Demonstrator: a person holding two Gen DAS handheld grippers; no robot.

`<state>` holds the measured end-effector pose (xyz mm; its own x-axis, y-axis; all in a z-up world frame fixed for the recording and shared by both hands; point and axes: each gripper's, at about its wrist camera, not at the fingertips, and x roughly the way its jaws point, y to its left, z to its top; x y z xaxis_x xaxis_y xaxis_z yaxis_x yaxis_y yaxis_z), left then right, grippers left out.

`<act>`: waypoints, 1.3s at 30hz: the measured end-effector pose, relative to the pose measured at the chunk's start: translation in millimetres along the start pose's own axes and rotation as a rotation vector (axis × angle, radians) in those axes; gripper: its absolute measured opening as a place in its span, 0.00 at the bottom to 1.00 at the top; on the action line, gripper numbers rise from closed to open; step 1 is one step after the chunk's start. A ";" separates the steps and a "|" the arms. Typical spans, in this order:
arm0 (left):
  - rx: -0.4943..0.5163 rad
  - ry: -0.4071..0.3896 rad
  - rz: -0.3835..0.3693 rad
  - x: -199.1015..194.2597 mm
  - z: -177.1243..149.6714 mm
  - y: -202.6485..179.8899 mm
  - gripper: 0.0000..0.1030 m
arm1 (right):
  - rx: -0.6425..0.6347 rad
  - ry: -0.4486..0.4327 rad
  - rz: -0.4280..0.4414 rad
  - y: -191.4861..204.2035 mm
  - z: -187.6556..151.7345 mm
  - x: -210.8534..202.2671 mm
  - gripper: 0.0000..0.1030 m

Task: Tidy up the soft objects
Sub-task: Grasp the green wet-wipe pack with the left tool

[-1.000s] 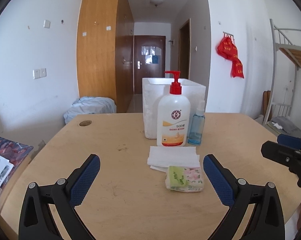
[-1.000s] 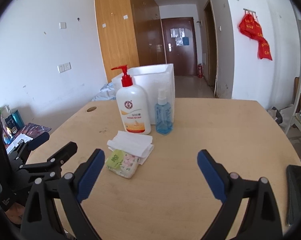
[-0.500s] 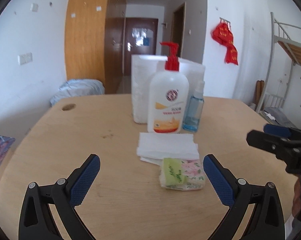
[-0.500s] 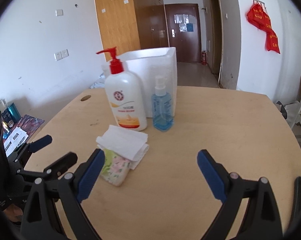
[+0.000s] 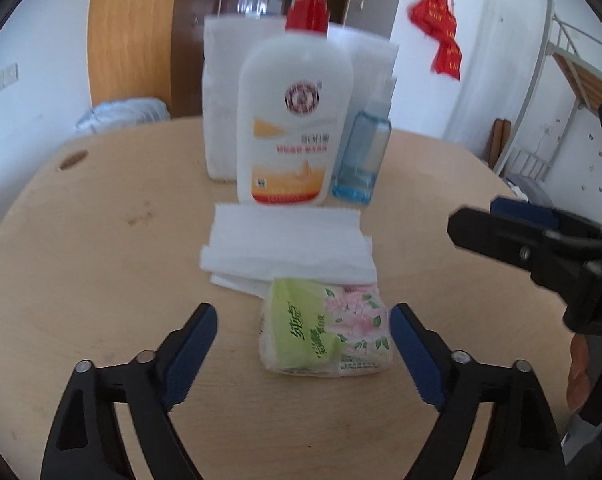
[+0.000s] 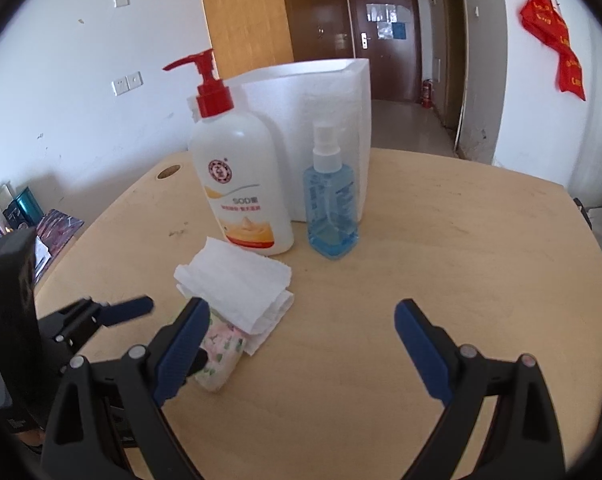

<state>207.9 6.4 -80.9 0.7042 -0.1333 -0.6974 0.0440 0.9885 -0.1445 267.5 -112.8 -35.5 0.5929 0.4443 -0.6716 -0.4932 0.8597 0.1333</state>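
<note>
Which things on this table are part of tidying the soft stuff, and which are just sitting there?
For the job: tissue pack, folded paper towels, white bin.
Just lying about: lotion pump bottle, blue spray bottle.

Tissue pack lay between the spread left gripper fingers, folded napkins just behind it, lotion bottle beyond.

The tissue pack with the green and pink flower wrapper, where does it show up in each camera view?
Left wrist: the tissue pack lies low in the middle, between the open left gripper fingers.
Right wrist: it sits lower left, partly behind the right gripper left finger.
Shared landmark: the folded paper towels, touching the pack's far side.
</note>
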 end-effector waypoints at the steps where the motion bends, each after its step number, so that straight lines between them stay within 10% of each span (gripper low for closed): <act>1: -0.004 0.022 -0.007 4.9 -0.4 0.1 0.78 | 0.000 0.000 0.002 -0.1 0.7 1.4 0.93; 8: -0.008 0.097 -0.024 25.4 -2.4 -3.9 0.64 | 0.003 0.018 0.028 -2.1 0.6 12.0 0.93; 20: 0.024 0.085 -0.018 21.5 -4.0 -14.7 0.12 | 0.021 0.037 0.023 -9.7 -2.2 18.8 0.93; 39: -0.032 -0.042 0.061 -34.6 2.5 28.4 0.11 | -0.104 0.090 0.040 40.2 8.6 48.3 0.93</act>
<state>186.6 39.3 -59.1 0.7343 -0.0693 -0.6753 -0.0219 0.9918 -0.1256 281.8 -54.7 -56.3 0.5140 0.4493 -0.7307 -0.5814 0.8088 0.0883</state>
